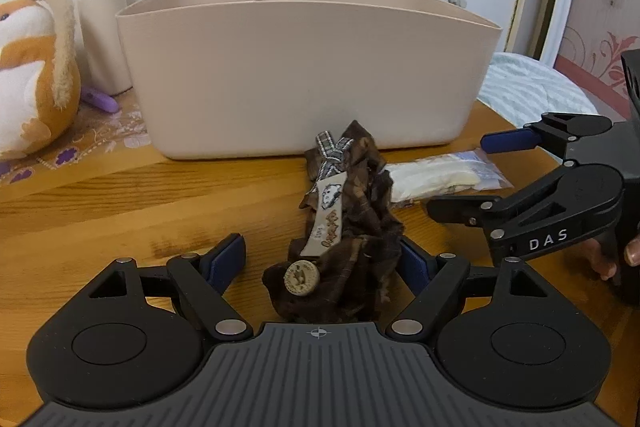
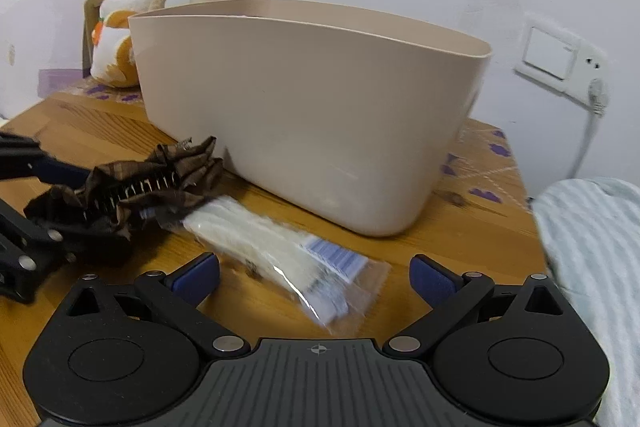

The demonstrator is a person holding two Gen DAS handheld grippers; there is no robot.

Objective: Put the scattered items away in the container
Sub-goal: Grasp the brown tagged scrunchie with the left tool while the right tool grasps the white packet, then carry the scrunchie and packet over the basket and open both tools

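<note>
Scanning from the far left of the wooden table (image 1: 120, 211): a plush toy (image 1: 34, 67) was cut off by the frame edge, and a pale flask (image 1: 103, 23) stood behind it beside a purple object (image 1: 100, 98) too hidden to identify. The beige container (image 1: 308, 67) sat at the far middle of the table near the wall; its interior was hidden from both wrist views, so contents could not be told.

The brown fabric hair clip (image 1: 348, 227) lay on the table just in front of the container, long axis running near to far, its far end touching or almost touching the container wall. A wooden button (image 1: 300, 277) sat at its near end. In the right wrist view its comb teeth showed along the length, though blurred.

The left gripper (image 1: 320, 259) had its jaws spread apart with the clip's near end between them; the right pad was partly hidden behind the fabric, and no squeeze on the fabric showed.

To the right lay a clear bag (image 2: 304, 251) of pale items, long axis slanting from far-left to near-right, its far end tucked under the clip; the contents were blurred. The right gripper (image 2: 314, 275) stood wide apart, straddling the bag's near end, pads not touching it. A striped cloth (image 2: 592, 267) was cut off at the far right.
</note>
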